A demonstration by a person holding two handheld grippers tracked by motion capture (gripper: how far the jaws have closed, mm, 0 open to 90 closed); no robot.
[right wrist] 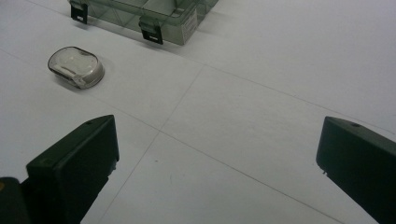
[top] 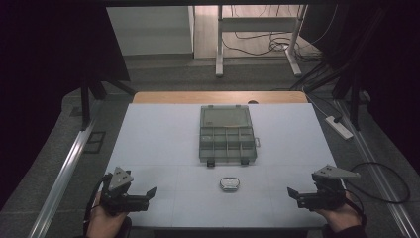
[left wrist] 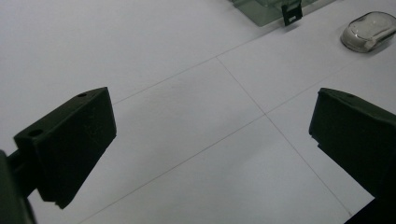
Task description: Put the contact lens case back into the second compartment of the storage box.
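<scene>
1. Both hands sit at the near edge of the table (top: 148, 129), each holding tongs: left tongs (top: 152, 192) and right tongs (top: 291, 193), pointing in toward each other.
2. Left tongs (left wrist: 212, 140) are spread wide with nothing between the jaws, just bare white surface.
3. Right tongs (right wrist: 217, 158) are the same deal, gaping and empty.
4. Small clear rounded case (top: 229, 184) lies roughly midway between the two tongs, a bit ahead of them, touching neither. It's off to the upper right in the left gripper view (left wrist: 369, 30) and upper left in the right one (right wrist: 75, 66).
5. Just beyond that case is a clear green compartment box (top: 228, 135), black latches facing the tongs, well apart from both.
</scene>
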